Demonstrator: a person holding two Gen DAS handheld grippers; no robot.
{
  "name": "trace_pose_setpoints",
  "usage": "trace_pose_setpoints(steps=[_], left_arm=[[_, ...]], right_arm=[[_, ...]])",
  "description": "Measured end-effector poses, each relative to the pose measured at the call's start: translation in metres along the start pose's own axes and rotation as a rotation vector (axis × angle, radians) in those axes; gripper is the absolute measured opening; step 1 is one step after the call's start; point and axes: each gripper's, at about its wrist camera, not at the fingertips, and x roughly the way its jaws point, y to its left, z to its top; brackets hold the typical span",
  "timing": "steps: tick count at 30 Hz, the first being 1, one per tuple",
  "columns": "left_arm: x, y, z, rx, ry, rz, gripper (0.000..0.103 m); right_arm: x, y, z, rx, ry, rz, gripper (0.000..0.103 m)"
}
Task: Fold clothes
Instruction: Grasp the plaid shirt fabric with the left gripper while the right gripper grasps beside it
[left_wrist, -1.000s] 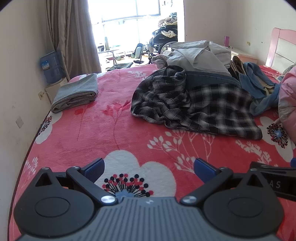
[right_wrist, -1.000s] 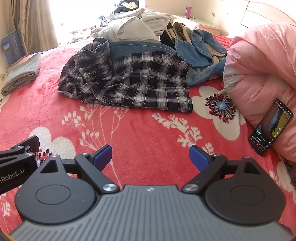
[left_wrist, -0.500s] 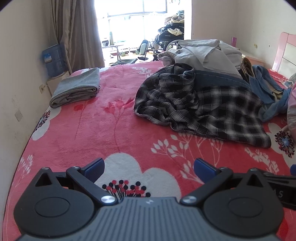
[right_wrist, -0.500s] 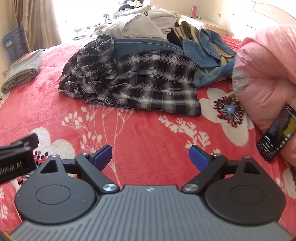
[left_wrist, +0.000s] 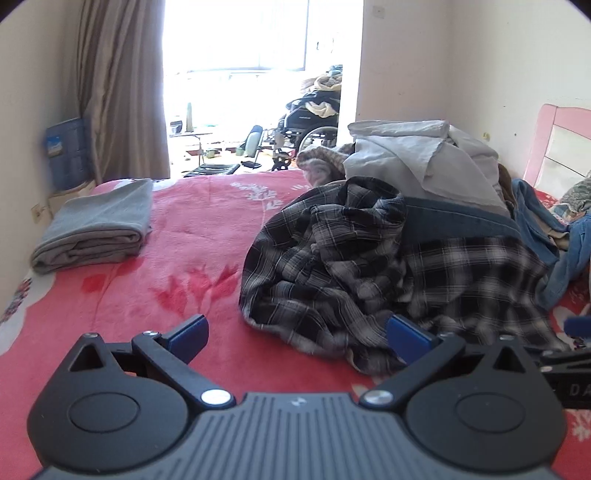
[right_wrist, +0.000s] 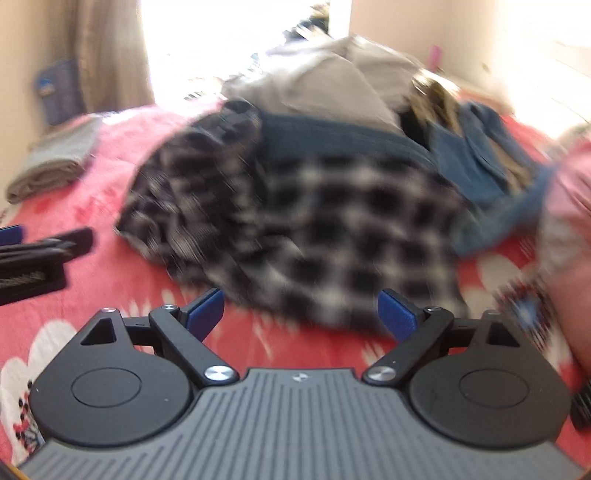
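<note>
Two grippers, both spread wide, nothing held: left gripper (left_wrist: 297, 334), right gripper (right_wrist: 301, 312). Plaid shirt (left_wrist: 369, 266) lies crumpled on the red blanket (left_wrist: 166, 280), at the front of a clothes pile (left_wrist: 424, 162), just ahead of both. Folded grey garment (left_wrist: 96, 225) sits well apart, left. Shirt looks light and floppy, so it will sag; near hem seems the best hold. Right view is blurred, so edges there are uncertain.

Bare red bed (left_wrist: 177, 258) lies open ahead of my left claw (left_wrist: 297, 334), clear to the folded grey towel (left_wrist: 98, 225) far left. To the right the plaid shirt (left_wrist: 369, 277) and heaped clothes (left_wrist: 417, 162) block passage.
</note>
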Motion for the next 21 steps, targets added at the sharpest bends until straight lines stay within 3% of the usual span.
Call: trace_pose_setpoints(steps=[5,11,15,17,20,21], left_arm=[[0.044,0.012,0.014,-0.028,-0.035,-0.091,0.103],[0.094,0.017,0.044,-0.052,-0.077,-0.199,0.101],[0.129,0.009,0.057,-0.038,-0.021,-0.245,0.095],[0.146,0.005,0.062,-0.029,0.010,-0.265,0.078],[0.166,0.004,0.065,-0.058,0.068,-0.310,0.052],[0.167,0.005,0.064,-0.081,0.080,-0.321,0.048]], right_arm=[[0.044,0.023,0.015,-0.141,-0.089,0.063,0.089],[0.092,0.046,0.035,-0.192,-0.140,0.139,0.086],[0.112,0.055,0.039,-0.196,-0.158,0.180,0.083],[0.123,0.058,0.039,-0.201,-0.158,0.178,0.080],[0.140,0.058,0.041,-0.183,-0.145,0.187,0.069],[0.144,0.058,0.041,-0.178,-0.134,0.191,0.061]])
